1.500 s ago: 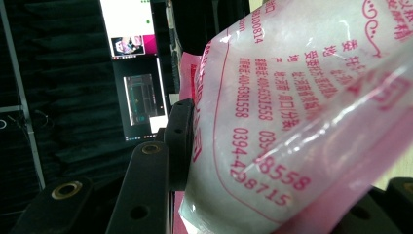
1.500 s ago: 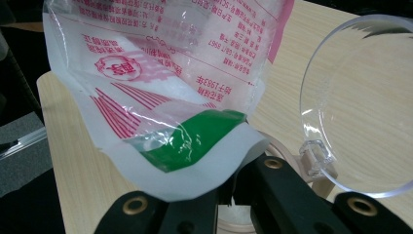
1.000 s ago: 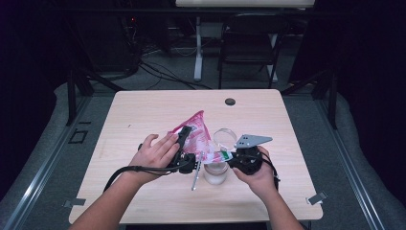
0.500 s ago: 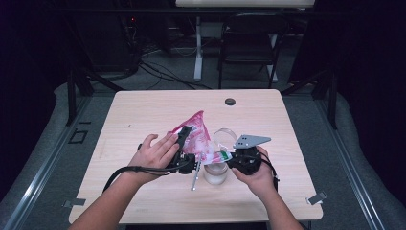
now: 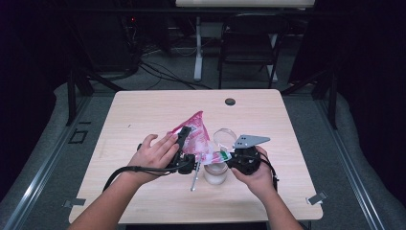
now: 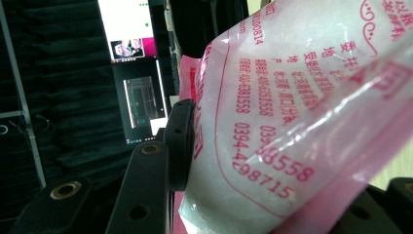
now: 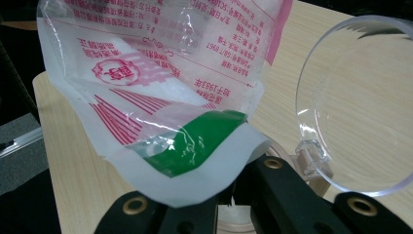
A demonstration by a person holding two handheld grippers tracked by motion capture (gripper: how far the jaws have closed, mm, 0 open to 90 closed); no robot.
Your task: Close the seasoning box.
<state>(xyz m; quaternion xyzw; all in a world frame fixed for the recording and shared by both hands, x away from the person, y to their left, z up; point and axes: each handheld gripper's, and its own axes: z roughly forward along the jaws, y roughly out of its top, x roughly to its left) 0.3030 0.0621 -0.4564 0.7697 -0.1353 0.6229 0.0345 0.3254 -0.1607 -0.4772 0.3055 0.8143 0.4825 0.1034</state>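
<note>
My jaws of both grippers, left gripper (image 5: pixel 184 143) and right gripper (image 5: pixel 229 160), pinch the pink bag (image 6: pixel 292 112); red print reads "0394-" and "98715".

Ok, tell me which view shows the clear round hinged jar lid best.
Right gripper view: the clear round hinged jar lid stands open, large, hinge visible. High view shows it small, beside the pink printed plastic bag.

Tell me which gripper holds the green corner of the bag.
The right gripper pinches the green corner of the pink bag. The left gripper clamps the bag's pink printed body.
</note>
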